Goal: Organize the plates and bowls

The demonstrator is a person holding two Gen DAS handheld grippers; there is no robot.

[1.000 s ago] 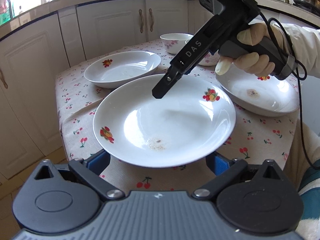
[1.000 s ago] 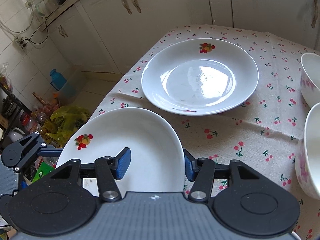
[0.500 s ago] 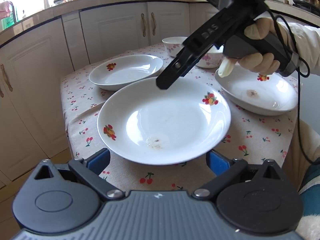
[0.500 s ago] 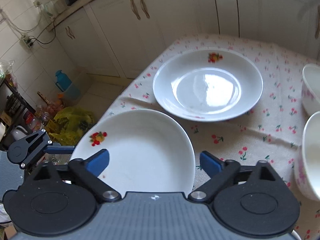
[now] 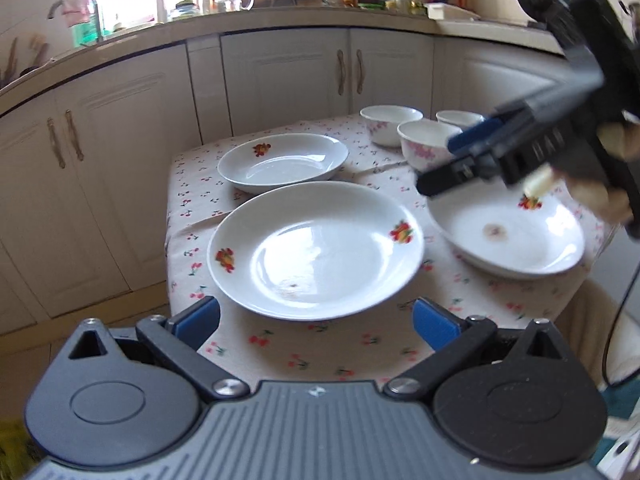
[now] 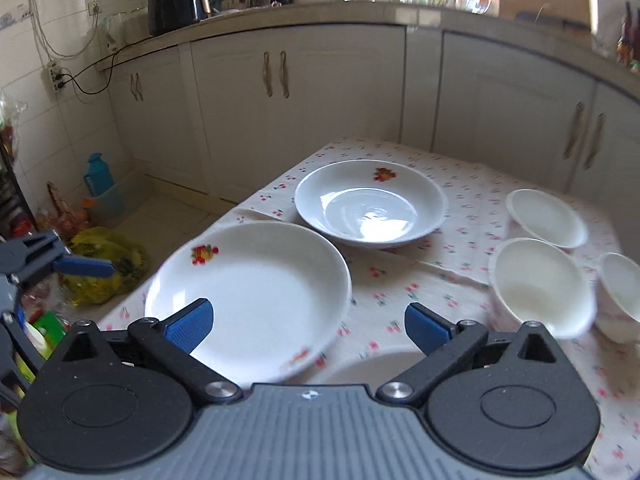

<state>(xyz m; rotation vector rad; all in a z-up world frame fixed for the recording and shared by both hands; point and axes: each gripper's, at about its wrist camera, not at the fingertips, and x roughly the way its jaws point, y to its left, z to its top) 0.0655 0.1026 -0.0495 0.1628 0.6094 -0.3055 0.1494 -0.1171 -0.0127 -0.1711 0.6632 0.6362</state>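
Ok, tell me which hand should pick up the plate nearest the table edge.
Probably the left. The left gripper is open with its fingers spread either side of the near plate, just short of its rim. The right gripper is open too, but sits higher, farther over the table.

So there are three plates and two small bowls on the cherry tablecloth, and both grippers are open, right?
Not quite: there are three small bowls, not two, as the right wrist view shows. The three plates, the cherry tablecloth and both open grippers are correct.
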